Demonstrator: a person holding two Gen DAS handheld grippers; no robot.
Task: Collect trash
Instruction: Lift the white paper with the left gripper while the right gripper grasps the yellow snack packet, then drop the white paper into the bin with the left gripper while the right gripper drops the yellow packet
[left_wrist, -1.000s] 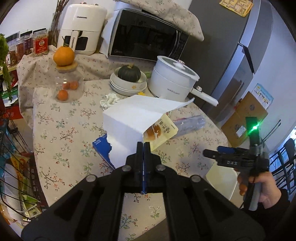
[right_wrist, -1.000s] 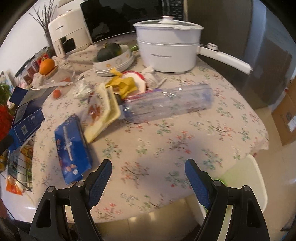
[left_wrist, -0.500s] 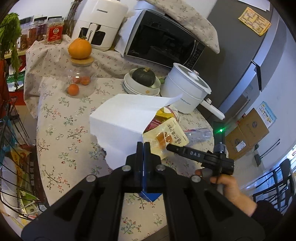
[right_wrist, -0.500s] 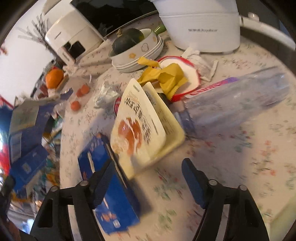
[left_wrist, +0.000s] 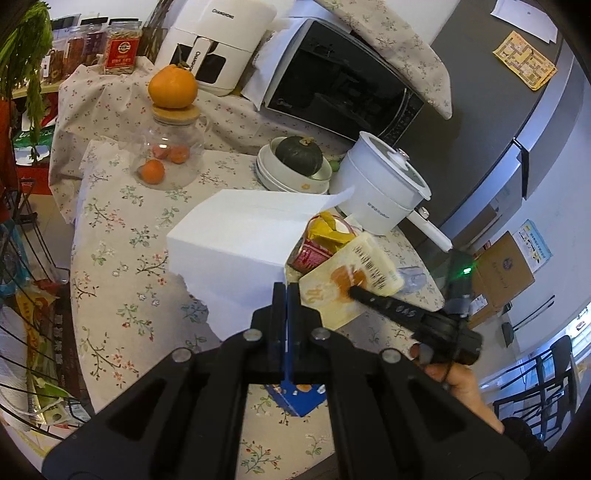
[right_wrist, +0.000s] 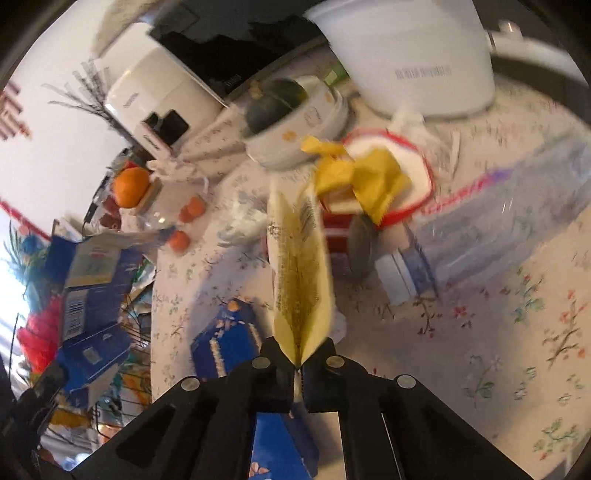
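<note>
The left tool is clenched on the torn white carton, holding it open as a bin; the right tool grips the yellow snack packet, lifted above the surface, likely to drop inside.

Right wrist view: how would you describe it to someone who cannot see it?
The right gripper is shut on a yellow snack packet above a cluttered floral table. Behind lie a clear plastic bottle, a yellow wrapper and a blue box.
</note>
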